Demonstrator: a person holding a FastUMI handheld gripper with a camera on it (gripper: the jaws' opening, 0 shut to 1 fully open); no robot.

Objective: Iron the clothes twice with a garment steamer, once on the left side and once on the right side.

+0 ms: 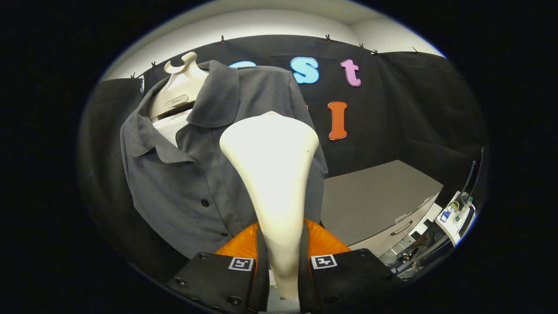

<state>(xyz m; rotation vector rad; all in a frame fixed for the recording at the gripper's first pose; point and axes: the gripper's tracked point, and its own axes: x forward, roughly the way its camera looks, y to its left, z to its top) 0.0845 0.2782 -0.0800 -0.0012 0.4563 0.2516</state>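
Your tongs are closed on the neck of the steamer: both fingers press against its narrow cream handle, one on each side, with almost no gap left between them. Each finger carries a small square black-and-white marker on its top face. Just behind the fingers, something orange bulges out on both sides of the handle.

From your grip the steamer rises and flares into a wide, rounded head. The head stands in front of the grey shirt, over its right half as you look at it; you cannot tell whether it touches the cloth.

The shirt hangs on a cream mannequin, collar spread open, a row of dark buttons running down its front, and a white layer showing at the neck. A small plate sits on the mannequin's neck, but its writing is too small to read.

To the left of the shirt there is only dark cloth wall, close behind it. To the right the room opens up: a grey table with a drawer handle on its front edge stands well apart from the shirt, its top bare. Past the table's far corner, a small white device with cables sits low by the wall.
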